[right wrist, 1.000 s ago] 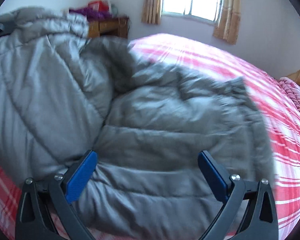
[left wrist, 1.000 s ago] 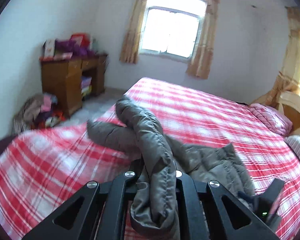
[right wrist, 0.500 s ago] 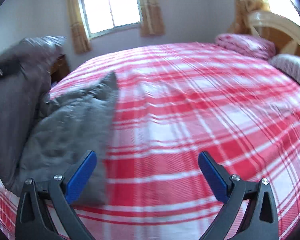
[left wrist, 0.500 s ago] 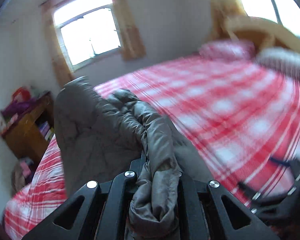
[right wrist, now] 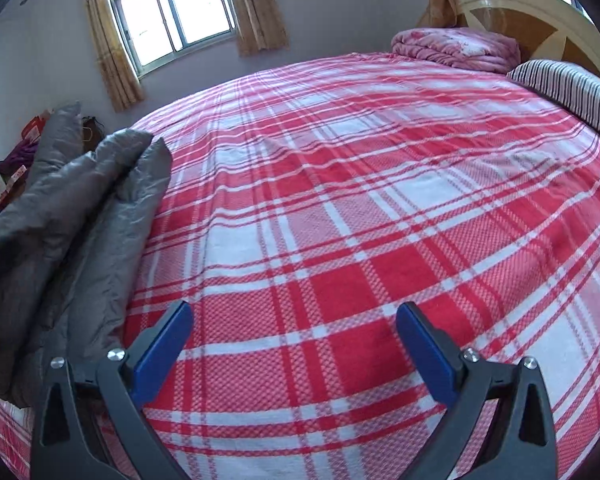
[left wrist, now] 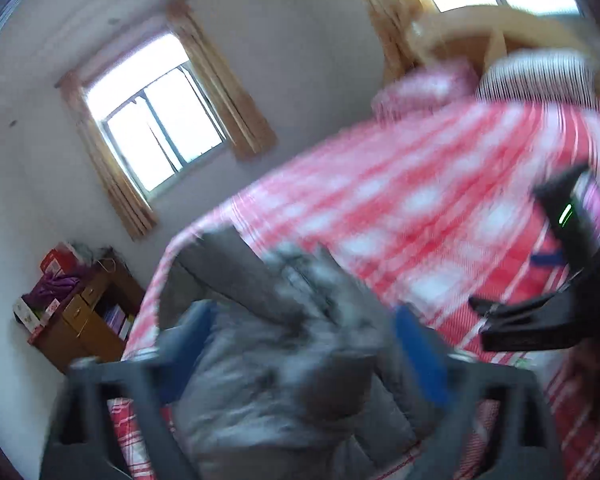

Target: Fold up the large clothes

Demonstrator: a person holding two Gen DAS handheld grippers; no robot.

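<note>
The grey padded jacket (left wrist: 284,380) lies bunched at the left edge of the red plaid bed (right wrist: 340,200). In the blurred left wrist view, my left gripper (left wrist: 304,344) hangs over it with its jaws opening. A lump of jacket sits between the blue pads (left wrist: 418,354), which stand wide apart and do not clamp it. My right gripper (right wrist: 294,340) is open over bare bedspread with nothing between its fingers. The jacket (right wrist: 72,216) lies to its left. The right gripper (left wrist: 560,300) also shows at the right of the left wrist view.
A folded pink blanket (right wrist: 456,46) and a striped pillow (right wrist: 572,84) lie by the wooden headboard (right wrist: 540,12) at the far right. A cluttered wooden desk (left wrist: 84,320) stands past the bed's left end, under a curtained window (right wrist: 172,12).
My left gripper, shut on a fold of the jacket before, has opened and let it go. Both views rolled and swung toward the headboard. The jacket slid from the right view's middle to its left.
</note>
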